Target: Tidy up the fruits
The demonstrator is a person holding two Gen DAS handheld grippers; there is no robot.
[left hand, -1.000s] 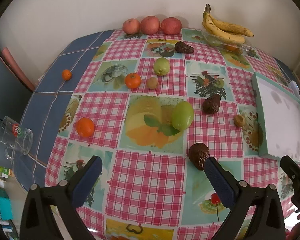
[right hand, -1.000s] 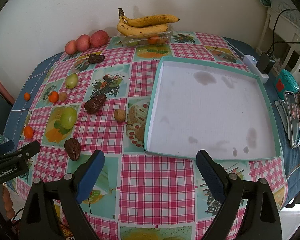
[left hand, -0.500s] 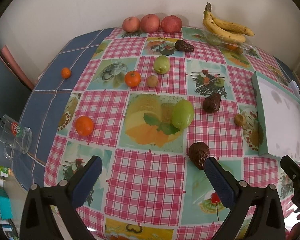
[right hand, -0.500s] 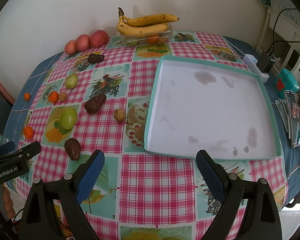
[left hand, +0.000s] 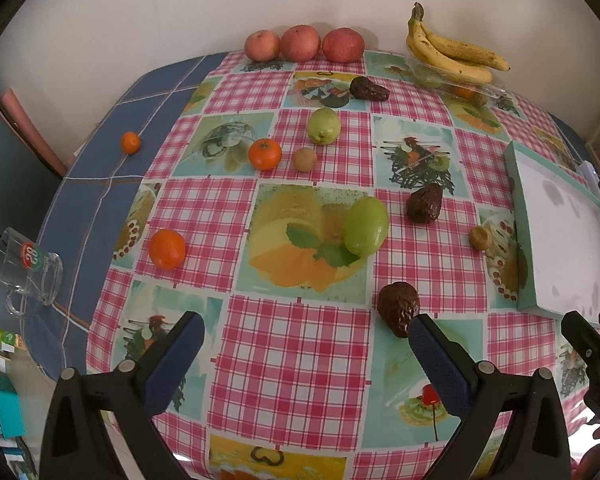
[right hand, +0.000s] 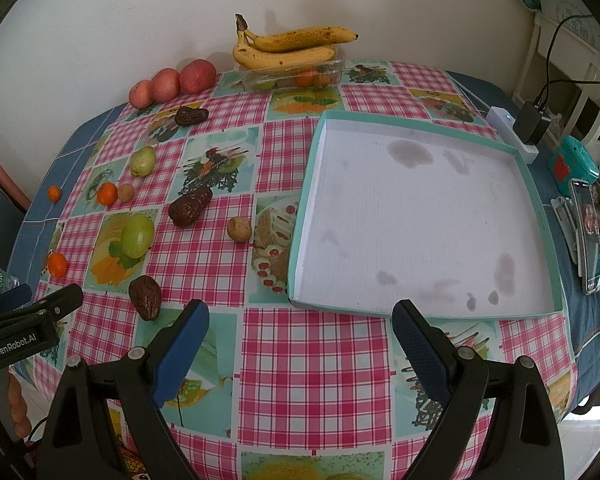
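Note:
Fruit lies scattered over a checked tablecloth. In the left wrist view my left gripper [left hand: 304, 340] hangs open above the near table edge, its right pad beside a dark wrinkled fruit [left hand: 398, 308]. A large green fruit [left hand: 366, 225], an orange [left hand: 166, 248], a tangerine [left hand: 264, 153] and red apples [left hand: 302, 43] lie beyond. My right gripper [right hand: 300, 328] is open and holds nothing, just in front of the shallow white tray [right hand: 300, 216] with its teal rim. Bananas [right hand: 288, 46] rest on a clear box at the back.
A glass mug [left hand: 26, 266] stands at the table's left edge. A power strip with charger [right hand: 518, 130], a teal case [right hand: 572, 164] and a phone [right hand: 588, 236] lie right of the tray. A small brown fruit [right hand: 239, 229] sits near the tray's left rim.
The left gripper's view has shifted very slightly; the fruit has stayed put. Both grippers remain open. The right wrist view is unchanged.

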